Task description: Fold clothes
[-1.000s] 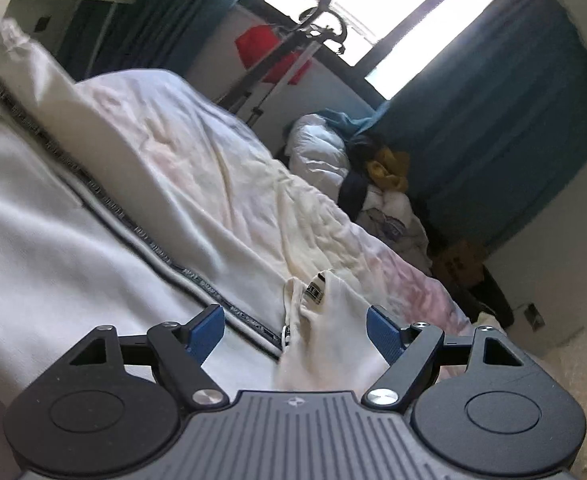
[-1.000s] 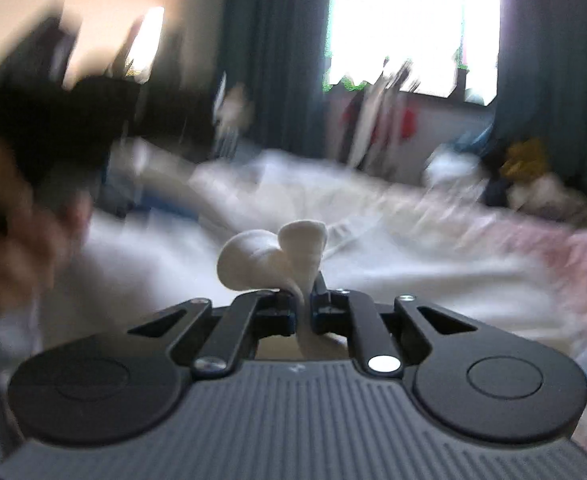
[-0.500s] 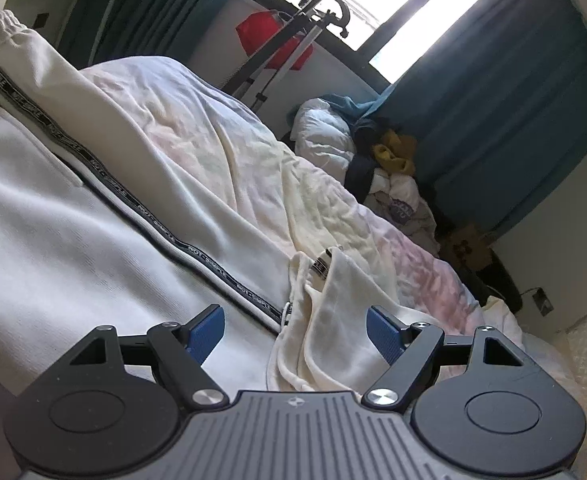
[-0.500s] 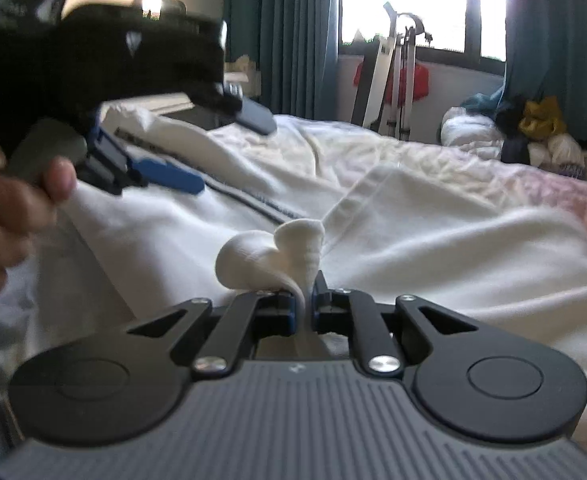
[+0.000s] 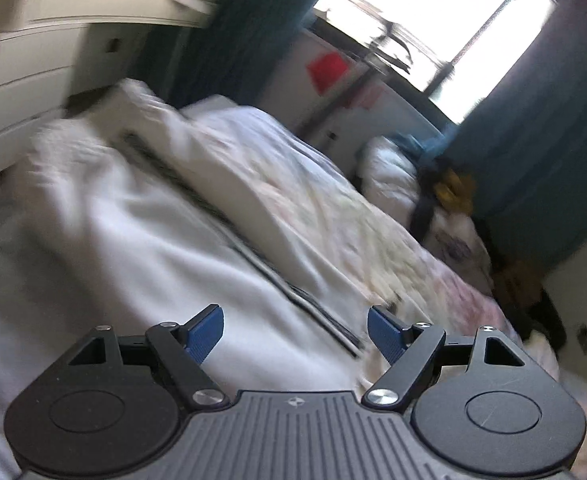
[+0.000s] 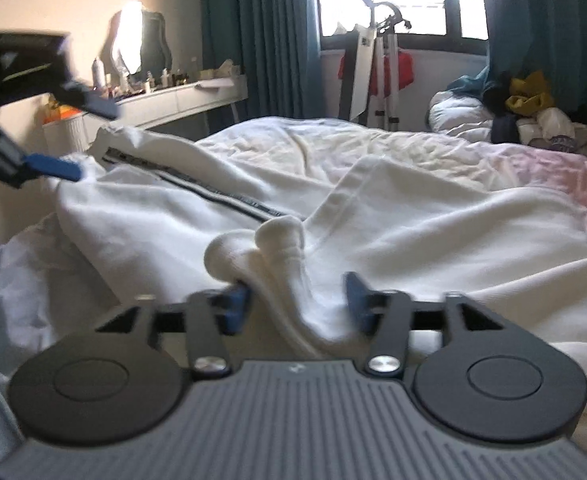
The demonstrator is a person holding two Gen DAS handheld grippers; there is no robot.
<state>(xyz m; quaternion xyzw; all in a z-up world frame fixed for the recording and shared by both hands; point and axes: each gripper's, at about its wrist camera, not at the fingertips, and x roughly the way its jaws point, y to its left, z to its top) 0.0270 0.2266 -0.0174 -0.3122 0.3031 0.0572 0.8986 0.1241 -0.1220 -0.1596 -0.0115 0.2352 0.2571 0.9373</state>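
- The right gripper (image 6: 297, 304), pinched on a bunched fold half a second ago, now has fingers spread; the fold lies loose between them.
- The left gripper (image 5: 295, 330) hovers with fingers apart, empty.
- The white garment (image 6: 413, 240) lies on the bed (image 6: 541, 160); its dark stripe lettering (image 6: 213, 196) is unreadable.

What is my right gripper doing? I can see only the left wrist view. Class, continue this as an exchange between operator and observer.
Observer: The right gripper is open, with a bunched fold of the white trousers lying between its fingers.
Operator: Where is my left gripper along the garment?
Observer: The left gripper is open beside the waistband, well apart from that fold.
Operator: Is there anything behind it?
Observer: A mirror stands on the dressing table.
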